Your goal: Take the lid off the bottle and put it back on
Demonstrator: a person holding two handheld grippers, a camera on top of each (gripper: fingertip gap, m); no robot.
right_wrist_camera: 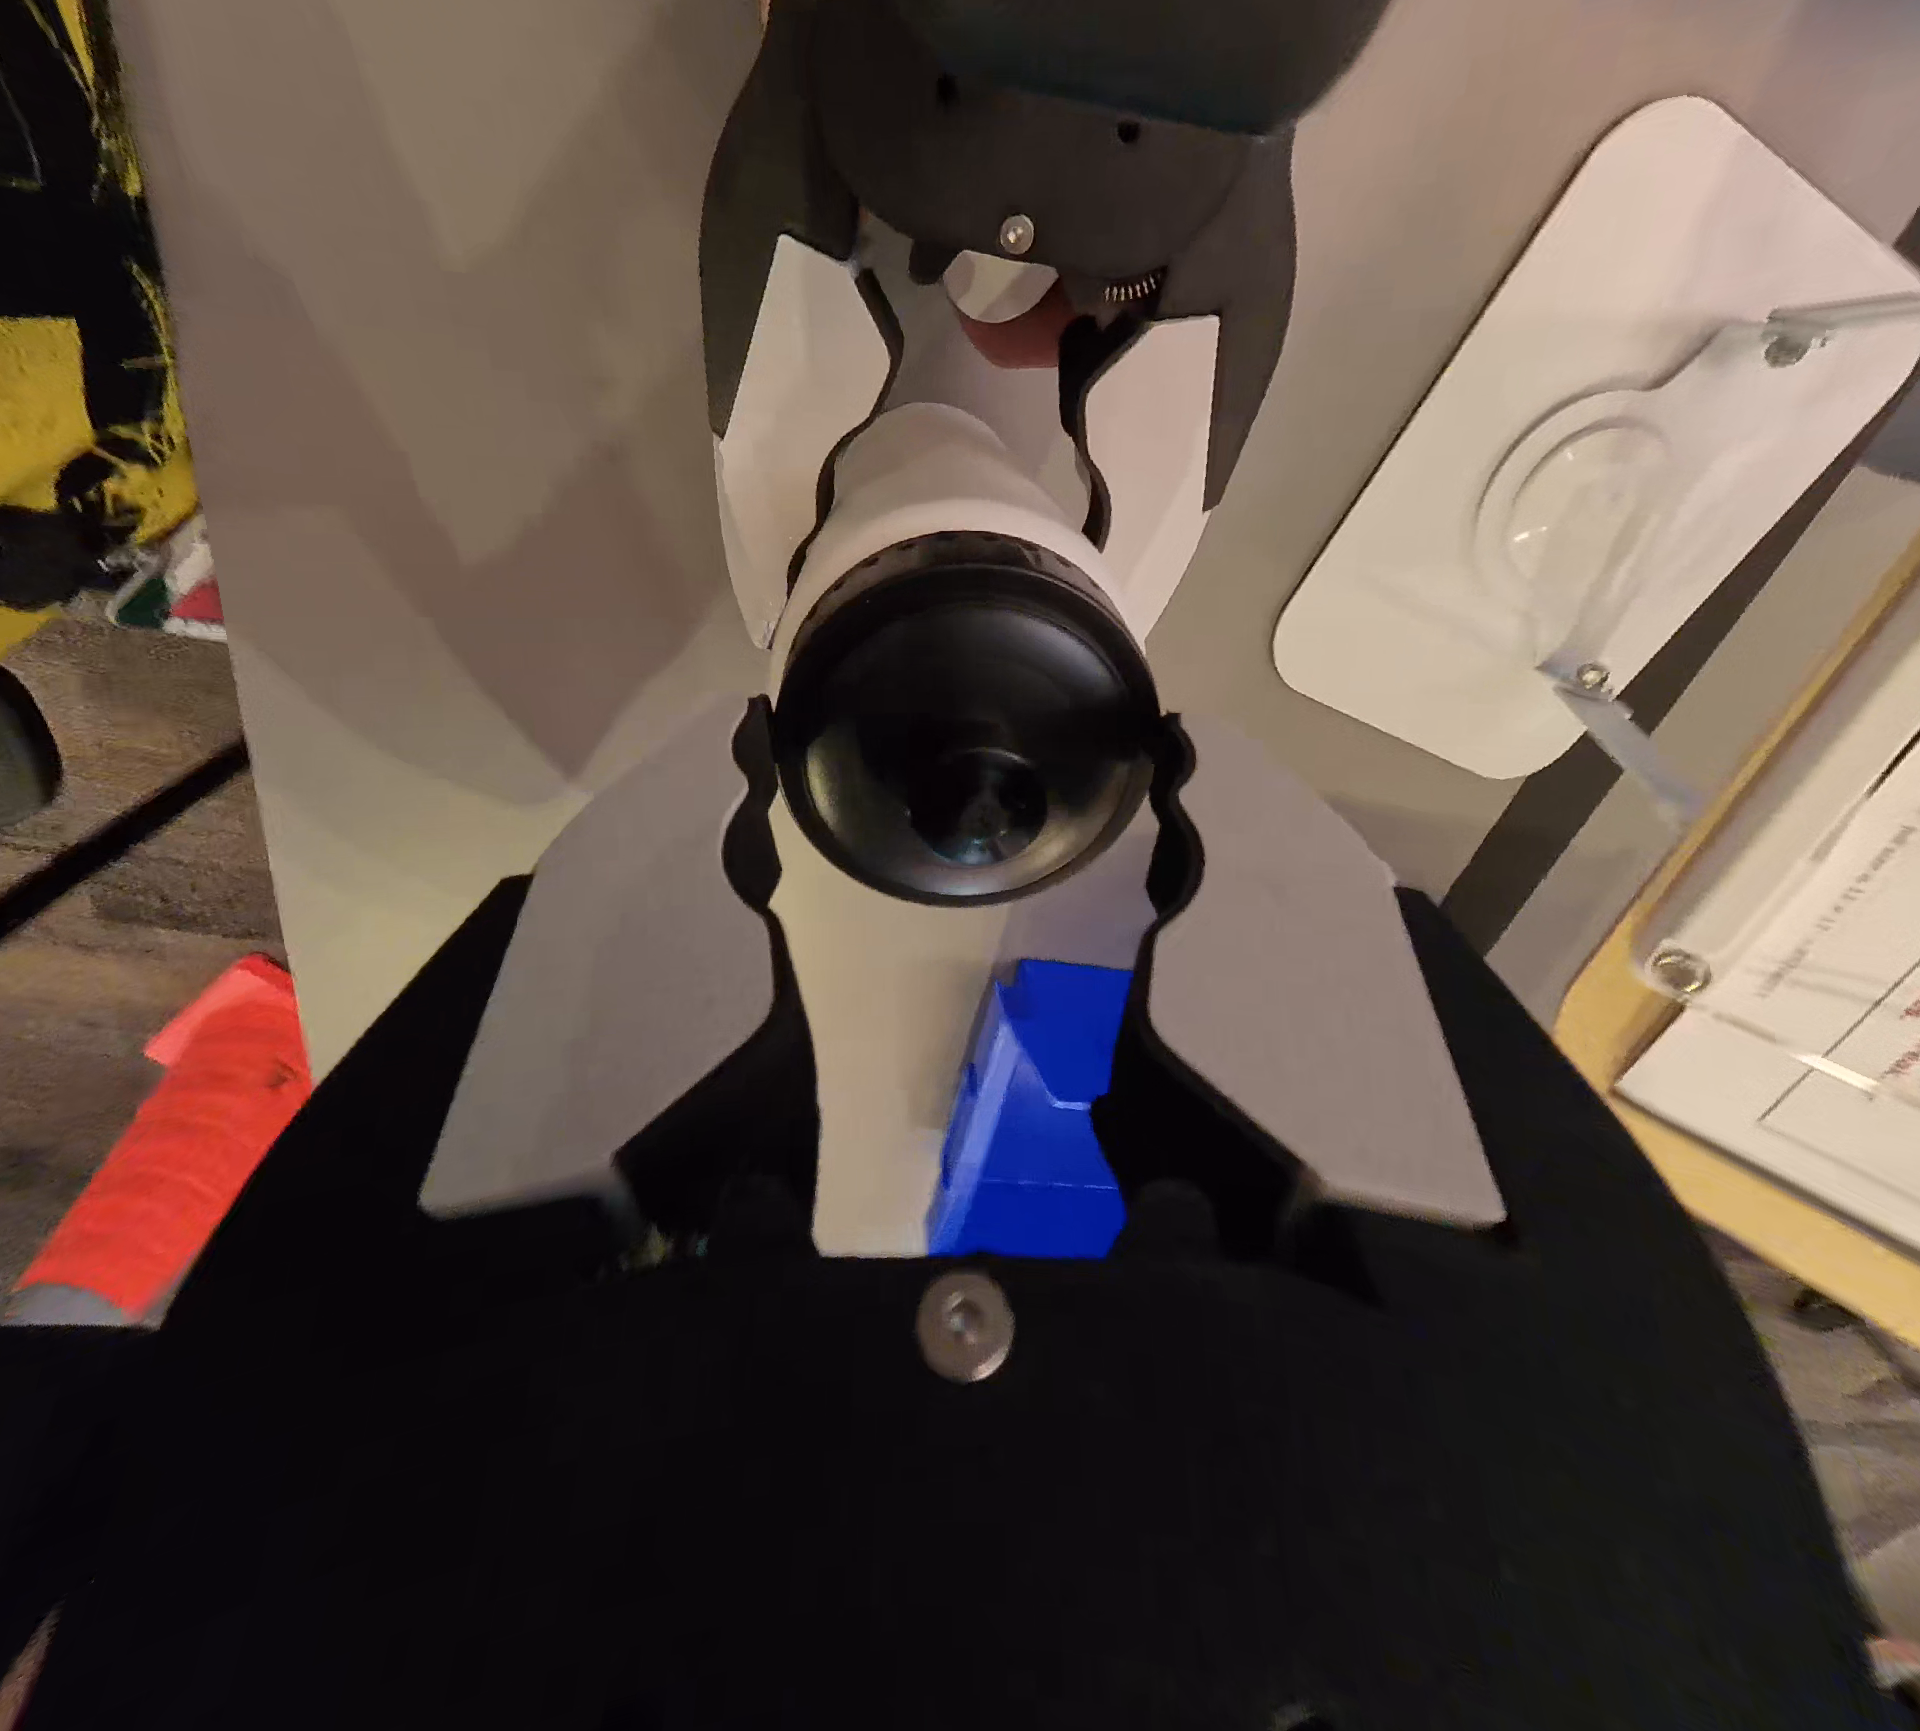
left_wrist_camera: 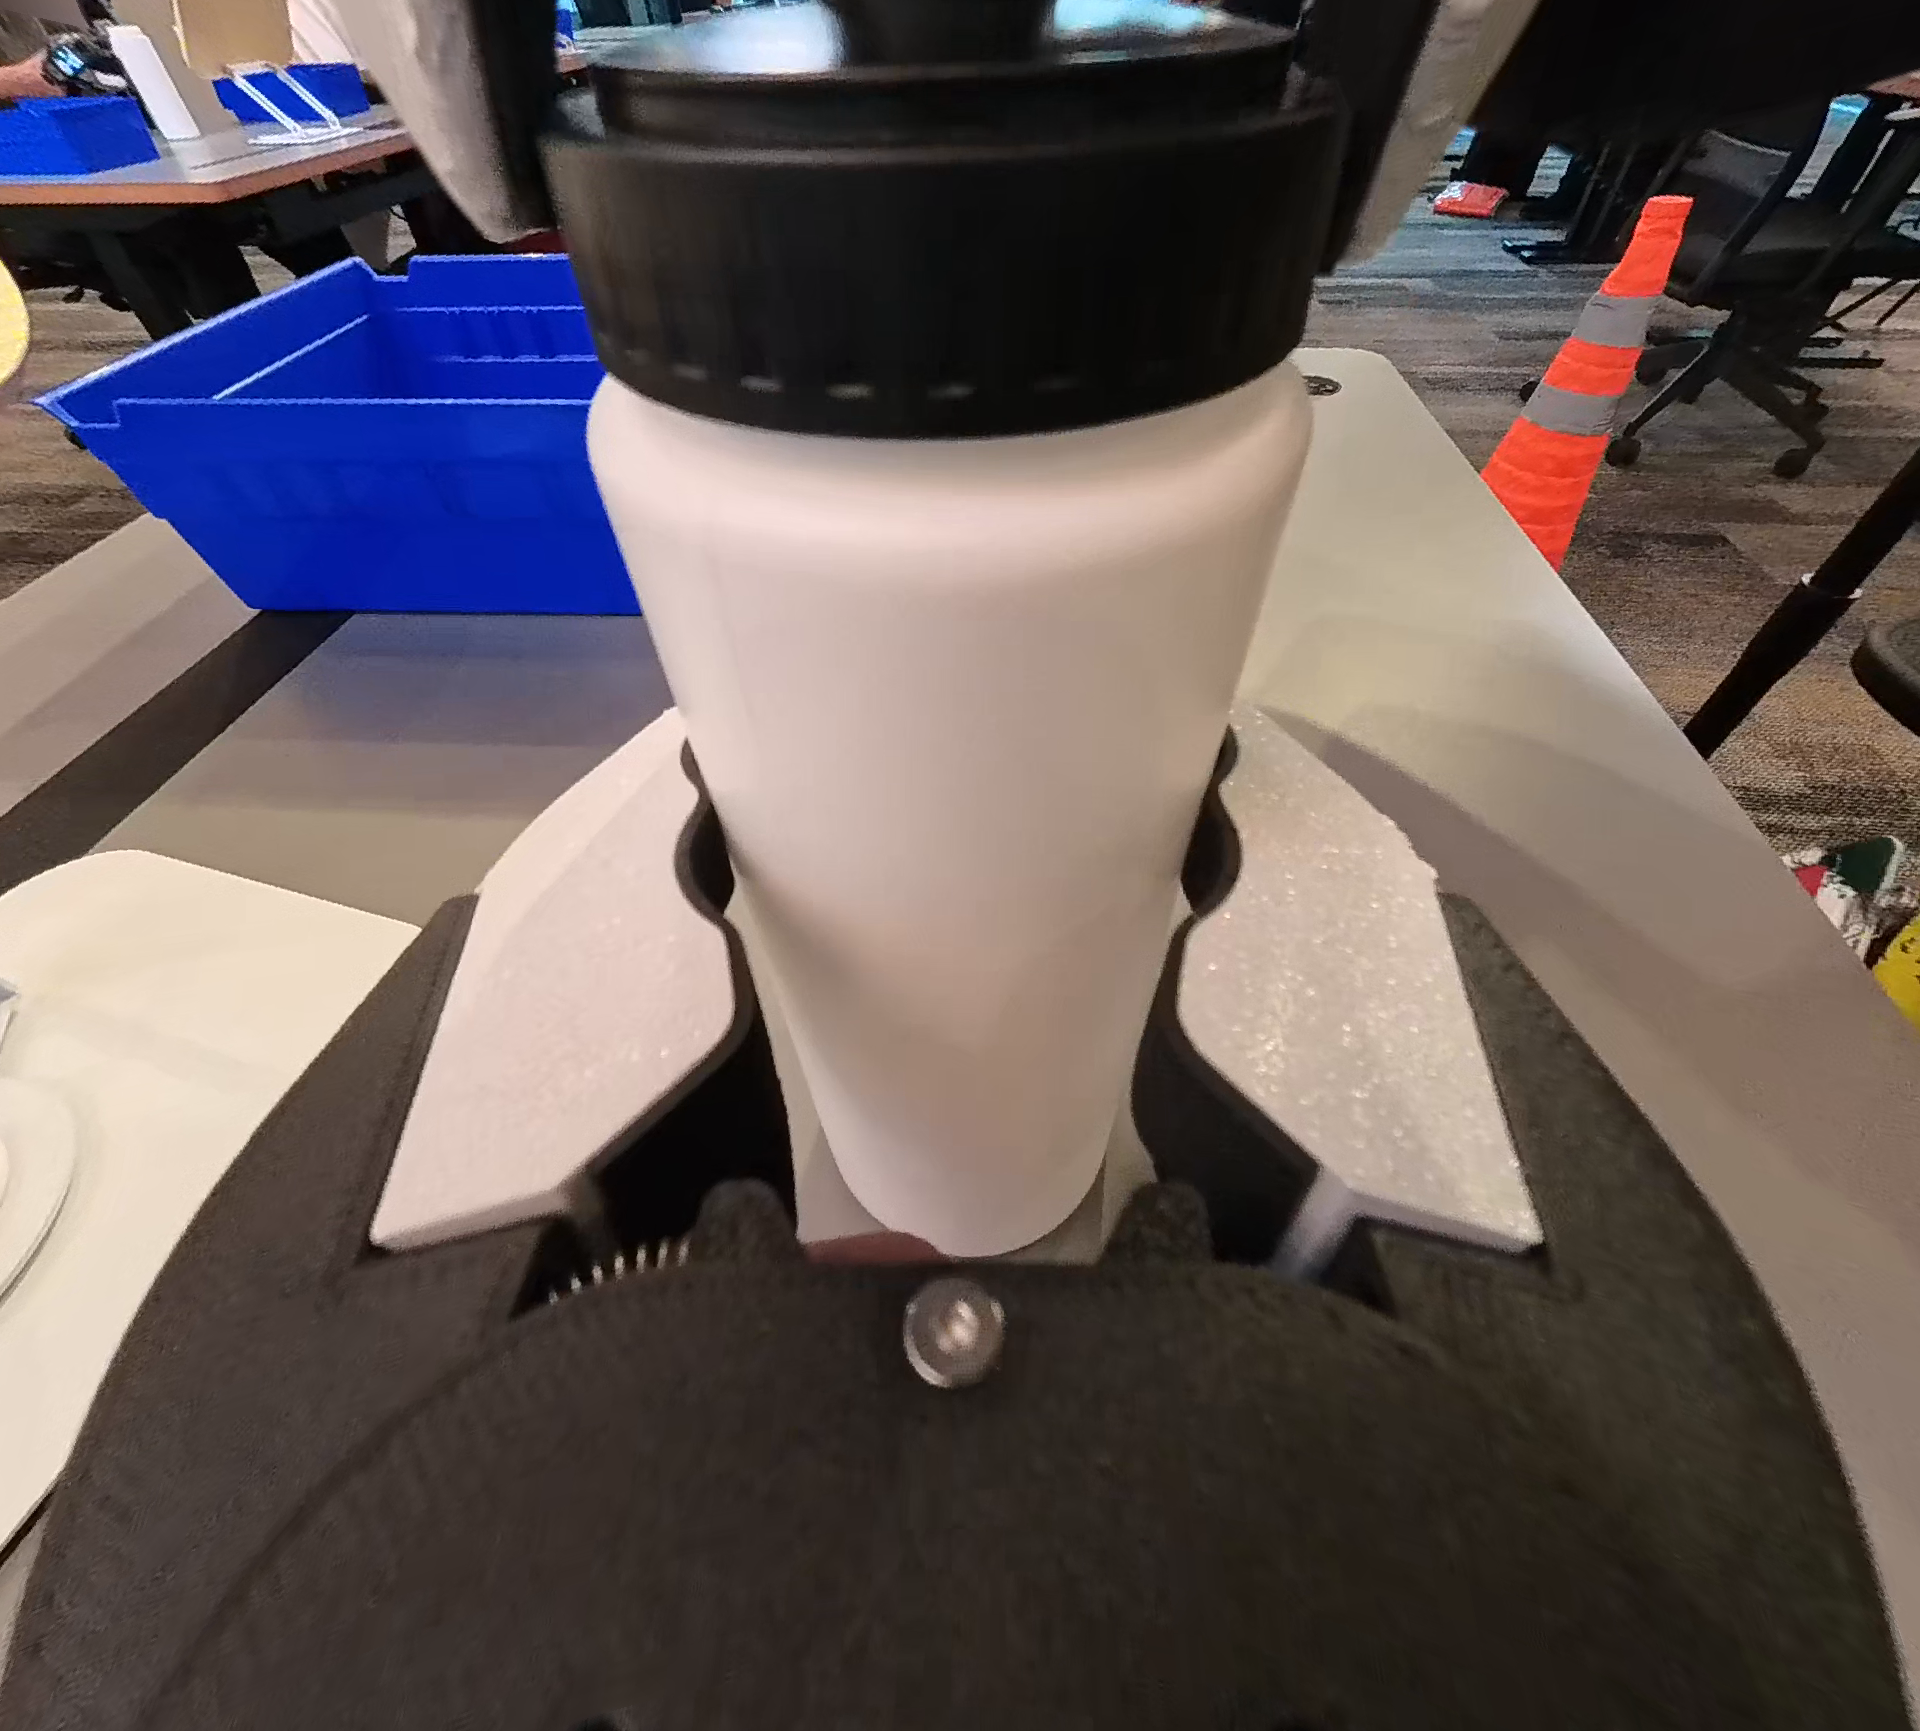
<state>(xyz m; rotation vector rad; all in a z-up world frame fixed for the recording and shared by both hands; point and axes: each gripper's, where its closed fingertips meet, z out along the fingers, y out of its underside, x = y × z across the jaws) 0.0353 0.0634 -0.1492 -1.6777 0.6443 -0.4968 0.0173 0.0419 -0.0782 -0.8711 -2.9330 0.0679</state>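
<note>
A white bottle with a black ribbed lid is held above the table. My left gripper is shut on the bottle's body, one finger on each side. My right gripper looks straight down on the lid and is shut on it, with its fingertips against the rim. The lid sits on the bottle's neck; I cannot tell whether it is screwed tight. The right gripper's fingers show beside the lid in the left wrist view. The left gripper shows on the bottle in the right wrist view.
A blue bin stands on the white table behind the bottle. An orange cone stands on the floor to the right. A white tray with a clear cover and a clipboard with paper lie nearby.
</note>
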